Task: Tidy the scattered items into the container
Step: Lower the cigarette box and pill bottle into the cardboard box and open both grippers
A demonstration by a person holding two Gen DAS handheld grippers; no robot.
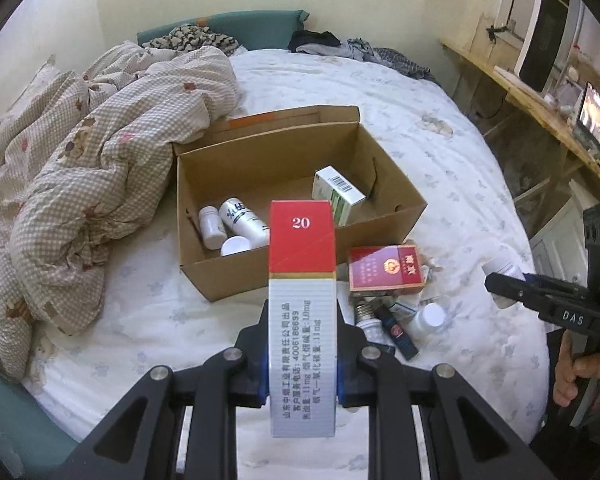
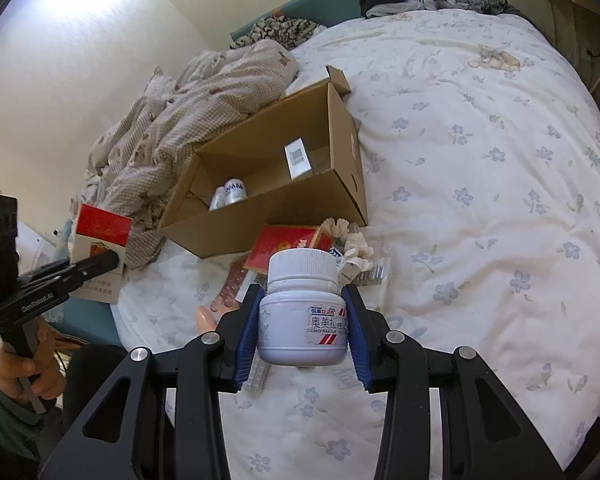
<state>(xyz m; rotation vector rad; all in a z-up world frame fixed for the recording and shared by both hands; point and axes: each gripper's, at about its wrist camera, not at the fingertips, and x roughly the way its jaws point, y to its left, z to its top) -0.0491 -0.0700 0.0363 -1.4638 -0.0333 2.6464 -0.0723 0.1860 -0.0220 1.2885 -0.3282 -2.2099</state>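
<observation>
My left gripper [image 1: 302, 360] is shut on a tall red and white cigarette pack [image 1: 302, 312], held upright just short of the open cardboard box [image 1: 260, 276] on the bed. Two white bottles [image 1: 236, 220] and a green and white carton [image 1: 338, 194] lie inside the box. My right gripper [image 2: 302, 332] is shut on a white pill bottle [image 2: 302, 312], held above a pile to the right of the box. In the pile are a flat red cigarette pack [image 1: 386, 270], a light bulb [image 1: 366, 314], a dark lighter [image 1: 396, 330] and another white bottle [image 1: 430, 318].
A crumpled checked quilt [image 1: 92, 152] lies against the box's left side. A white scrunchie [image 2: 352, 244] and blister packs [image 2: 232, 284] sit in the pile. Clothes [image 1: 340, 46] lie at the far end of the bed. A wooden shelf with a lit screen [image 1: 596, 128] runs along the right.
</observation>
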